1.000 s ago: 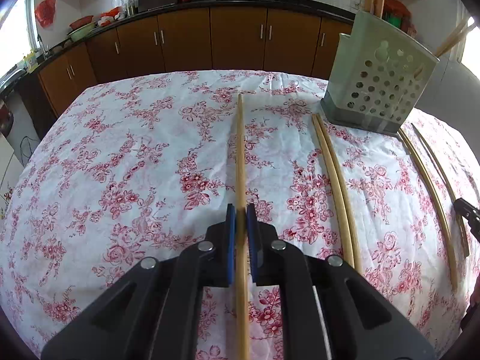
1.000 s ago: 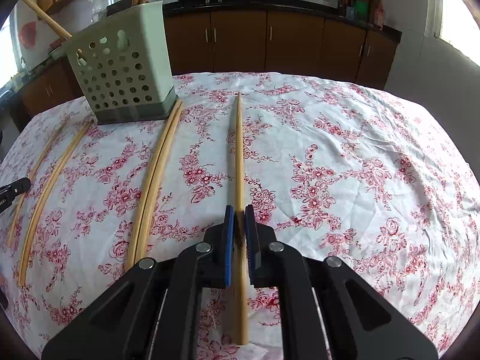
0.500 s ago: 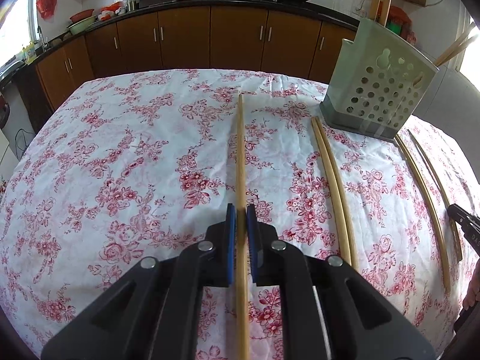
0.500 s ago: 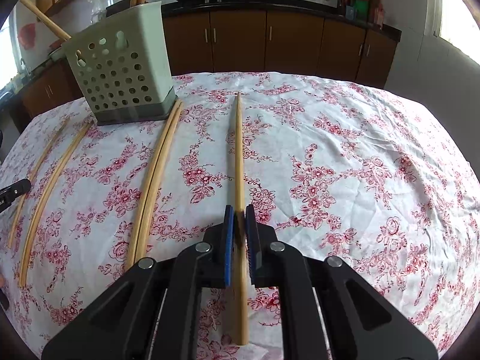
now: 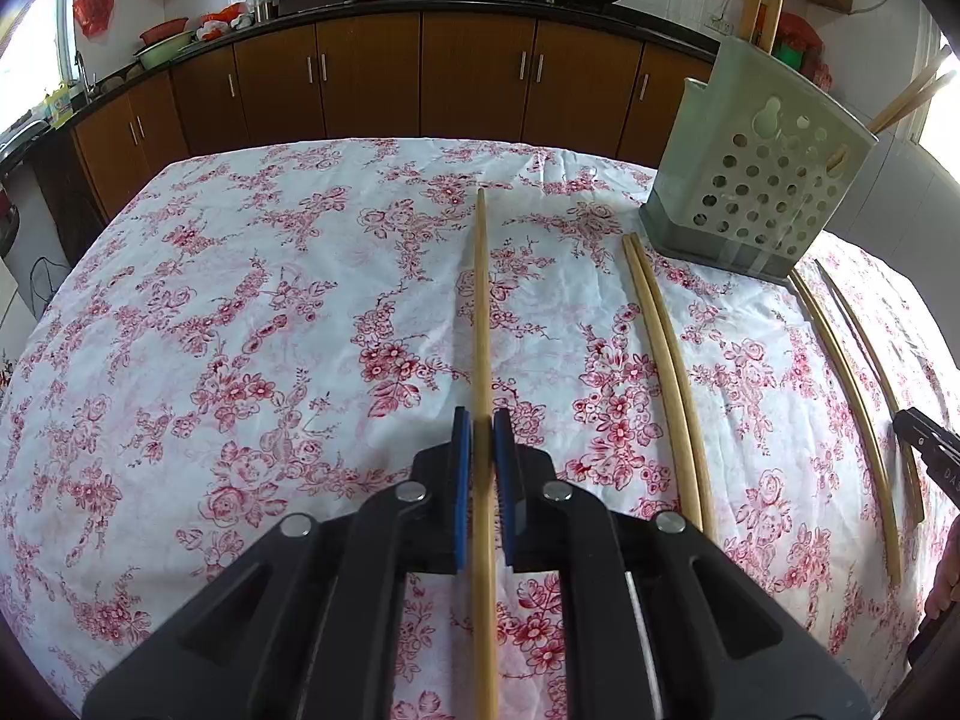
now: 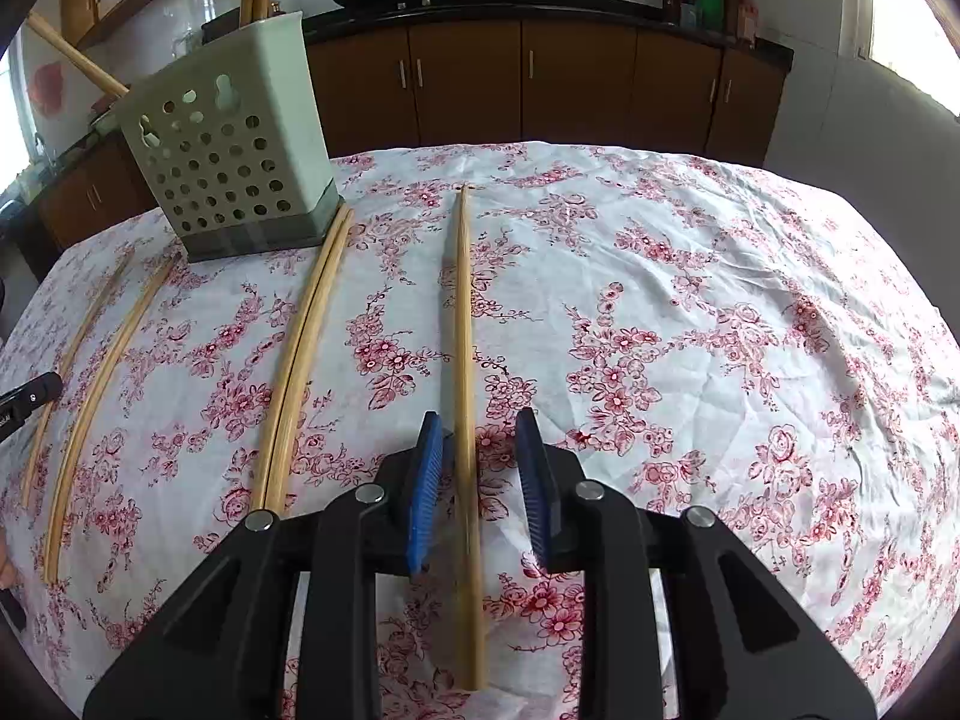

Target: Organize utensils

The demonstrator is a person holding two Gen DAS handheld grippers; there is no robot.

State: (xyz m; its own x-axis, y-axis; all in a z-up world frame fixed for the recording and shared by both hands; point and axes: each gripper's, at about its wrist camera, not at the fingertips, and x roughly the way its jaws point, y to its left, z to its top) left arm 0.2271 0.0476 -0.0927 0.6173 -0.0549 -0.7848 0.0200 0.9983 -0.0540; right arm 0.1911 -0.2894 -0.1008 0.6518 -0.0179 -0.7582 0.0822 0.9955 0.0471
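Observation:
In the left wrist view my left gripper [image 5: 480, 427] is shut on a long wooden chopstick [image 5: 480, 300] that runs straight ahead over the flowered tablecloth [image 5: 240, 330]. In the right wrist view the jaws of my right gripper [image 6: 477, 427] are opening. Another chopstick [image 6: 462, 330] lies on the cloth between the blue pads [image 6: 425, 480], touching neither. The pale green perforated utensil holder [image 5: 756, 180] [image 6: 234, 162] stands at the back of the table with chopsticks upright in it.
A pair of chopsticks [image 5: 666, 360] [image 6: 306, 348] lies side by side in front of the holder. Two more chopsticks [image 6: 96, 360] lie further left in the right wrist view. Brown kitchen cabinets [image 5: 420, 78] stand behind the table. The other gripper's tip [image 5: 924, 438] shows at the right edge.
My right gripper's jaws have parted and let go of the chopstick, which now lies loose on the cloth between them. My left gripper keeps its grip.

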